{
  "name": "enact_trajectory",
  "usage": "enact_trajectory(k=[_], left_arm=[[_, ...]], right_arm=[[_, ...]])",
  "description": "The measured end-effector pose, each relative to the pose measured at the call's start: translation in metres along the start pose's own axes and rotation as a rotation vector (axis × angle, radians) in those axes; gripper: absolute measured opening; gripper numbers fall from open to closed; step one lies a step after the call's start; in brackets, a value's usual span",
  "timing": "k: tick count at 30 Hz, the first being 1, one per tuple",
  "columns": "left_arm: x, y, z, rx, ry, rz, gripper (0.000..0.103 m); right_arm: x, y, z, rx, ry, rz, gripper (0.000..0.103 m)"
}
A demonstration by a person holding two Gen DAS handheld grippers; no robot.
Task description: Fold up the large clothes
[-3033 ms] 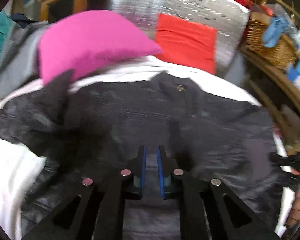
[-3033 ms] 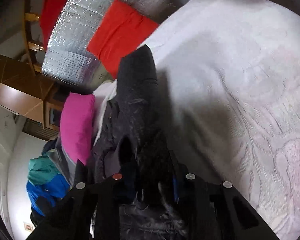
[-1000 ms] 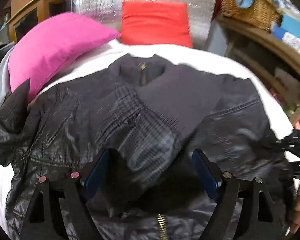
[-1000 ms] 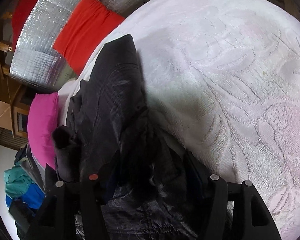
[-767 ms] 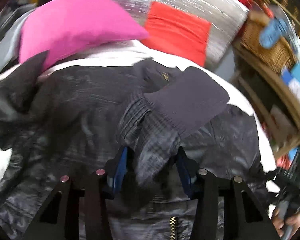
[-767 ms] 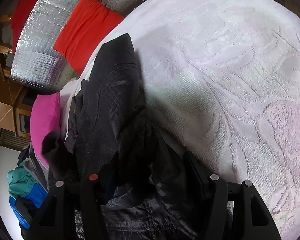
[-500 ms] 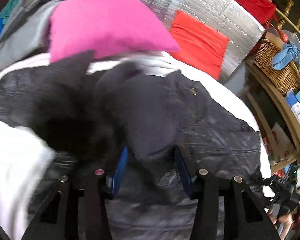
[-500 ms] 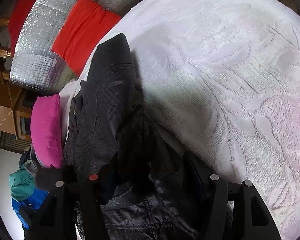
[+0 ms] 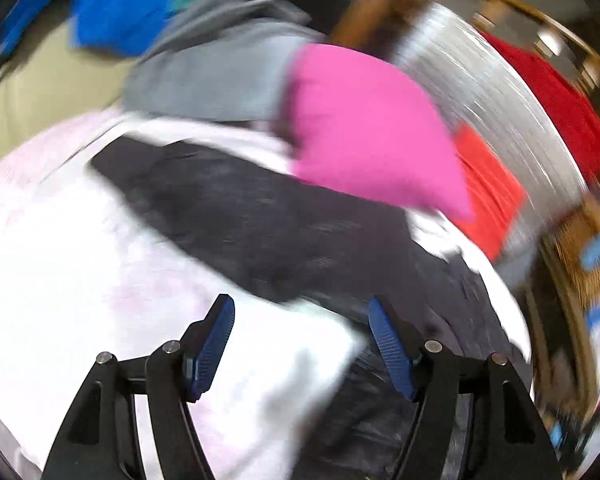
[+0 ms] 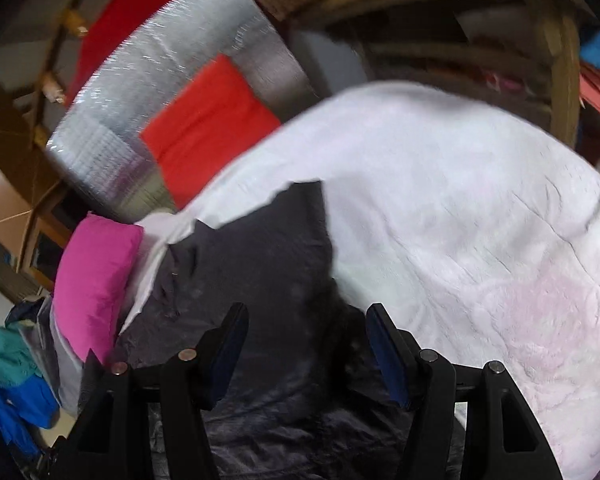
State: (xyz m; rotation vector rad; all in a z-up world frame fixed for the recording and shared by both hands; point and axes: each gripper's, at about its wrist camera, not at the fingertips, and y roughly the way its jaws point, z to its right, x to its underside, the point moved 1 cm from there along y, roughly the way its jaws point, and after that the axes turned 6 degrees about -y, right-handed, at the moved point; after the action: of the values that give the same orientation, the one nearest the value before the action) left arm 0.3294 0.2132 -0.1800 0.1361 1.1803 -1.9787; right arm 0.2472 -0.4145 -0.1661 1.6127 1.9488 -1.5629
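Black jacket point(image 9: 260, 220) lies spread on the white bedspread point(image 9: 60, 272), one sleeve stretched out flat toward the upper left in the left wrist view, its end well apart from the tongs.

L gripper point(image 9: 302, 344): jaws spread wide, having just been opening; nothing between the pads. It hangs over bare bedspread; jacket edge sits just beyond the fingertips and runs down past the right-hand finger. View is motion-blurred.

R gripper point(image 10: 306, 344): jaws apart approx. halfway. Jacket fabric point(image 10: 268, 272) fills the gap between the fingers and extends ahead of them. Whether the pads press on the fabric cannot be told: the cloth is dark and blurred at the pads.

Ref. items: pink pillow point(image 9: 364, 128) rests at the head of the bed, touching the jacket's upper edge. Red cushion point(image 10: 208, 120) leans against a silver panel point(image 10: 172, 80) beyond it. Grey garment point(image 9: 220, 64) lies left of the pillow.
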Motion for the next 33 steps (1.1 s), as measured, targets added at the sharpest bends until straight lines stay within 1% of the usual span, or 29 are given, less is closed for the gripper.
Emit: enact_trajectory(k=[1,2,4,5,6,7,8,9,10,11,13,14,15,17,18,19,20,21,22,23,25,27,28,29,30,31,33], left_arm=[[-0.007,0.007,-0.016,-0.006,-0.062,-0.010,0.071],[-0.010,0.012,-0.024,-0.006,-0.092,-0.022,0.071],[-0.016,0.027,-0.047,0.009,-0.177,-0.065,0.071],[-0.016,0.032,-0.051,0.020,-0.202,-0.076,0.071],[-0.017,0.038,-0.058,0.038,-0.240,-0.091,0.071],[-0.018,0.046,-0.067,0.070,-0.301,-0.113,0.071],[-0.018,0.052,-0.072,0.094,-0.341,-0.125,0.071],[-0.018,0.058,-0.077,0.118,-0.380,-0.133,0.071],[-0.018,0.063,-0.079,0.139,-0.414,-0.135,0.069],[-0.018,0.066,-0.081,0.152,-0.433,-0.132,0.069],[-0.021,0.073,-0.084,0.171,-0.461,-0.113,0.069],[-0.022,0.076,-0.085,0.172,-0.469,-0.096,0.067],[-0.024,0.077,-0.088,0.172,-0.473,-0.082,0.065],[-0.029,0.084,-0.089,0.169,-0.483,-0.058,0.051],[-0.033,0.089,-0.089,0.171,-0.489,-0.051,0.048],[-0.033,0.093,-0.089,0.171,-0.492,-0.049,0.043],[-0.037,0.099,-0.090,0.167,-0.494,-0.049,0.036],[-0.039,0.103,-0.090,0.161,-0.495,-0.045,0.032],[-0.040,0.106,-0.090,0.155,-0.495,-0.041,0.024],[-0.043,0.108,-0.090,0.138,-0.491,-0.032,0.018],[-0.045,0.110,-0.087,0.131,-0.481,-0.024,0.012],[-0.049,0.102,-0.078,0.117,-0.461,0.010,0.010],[-0.053,0.096,-0.070,0.111,-0.433,0.033,0.010],[-0.058,0.083,-0.054,0.094,-0.374,0.072,0.009],[-0.061,0.074,-0.044,0.091,-0.338,0.095,0.009],[-0.066,0.057,-0.025,0.105,-0.280,0.134,0.009],[-0.067,0.031,0.002,0.151,-0.208,0.188,0.008]], right_arm=[[0.002,0.003,-0.005,-0.051,-0.002,-0.016,0.065],[0.005,0.011,-0.014,-0.130,-0.006,-0.059,0.064],[0.013,0.023,-0.026,-0.197,-0.021,-0.117,0.053],[0.021,0.036,-0.038,-0.221,-0.048,-0.184,0.048],[0.027,0.047,-0.045,-0.227,-0.070,-0.240,0.047],[0.034,0.060,-0.050,-0.224,-0.087,-0.303,0.047],[0.046,0.078,-0.055,-0.198,-0.101,-0.394,0.046],[0.052,0.088,-0.055,-0.172,-0.104,-0.436,0.047],[0.055,0.093,-0.054,-0.157,-0.104,-0.445,0.046],[0.054,0.091,-0.055,-0.157,-0.103,-0.427,0.045],[0.051,0.087,-0.055,-0.170,-0.099,-0.420,0.045],[0.049,0.085,-0.052,-0.177,-0.089,-0.410,0.045],[0.049,0.084,-0.050,-0.179,-0.083,-0.409,0.045],[0.050,0.082,-0.047,-0.186,-0.075,-0.416,0.043],[0.049,0.082,-0.047,-0.187,-0.077,-0.419,0.043],[0.049,0.082,-0.047,-0.188,-0.081,-0.422,0.043],[0.050,0.084,-0.050,-0.186,-0.087,-0.425,0.043],[0.050,0.085,-0.049,-0.185,-0.092,-0.427,0.043],[0.051,0.085,-0.053,-0.182,-0.097,-0.427,0.043],[0.052,0.085,-0.054,-0.179,-0.105,-0.428,0.043],[0.052,0.085,-0.054,-0.177,-0.115,-0.431,0.043],[0.052,0.086,-0.055,-0.180,-0.113,-0.431,0.043],[0.051,0.085,-0.054,-0.185,-0.108,-0.431,0.043],[0.050,0.084,-0.053,-0.189,-0.099,-0.428,0.043],[0.050,0.082,-0.051,-0.193,-0.091,-0.423,0.043],[0.048,0.080,-0.050,-0.197,-0.085,-0.413,0.043],[0.044,0.073,-0.048,-0.201,-0.080,-0.387,0.043]])
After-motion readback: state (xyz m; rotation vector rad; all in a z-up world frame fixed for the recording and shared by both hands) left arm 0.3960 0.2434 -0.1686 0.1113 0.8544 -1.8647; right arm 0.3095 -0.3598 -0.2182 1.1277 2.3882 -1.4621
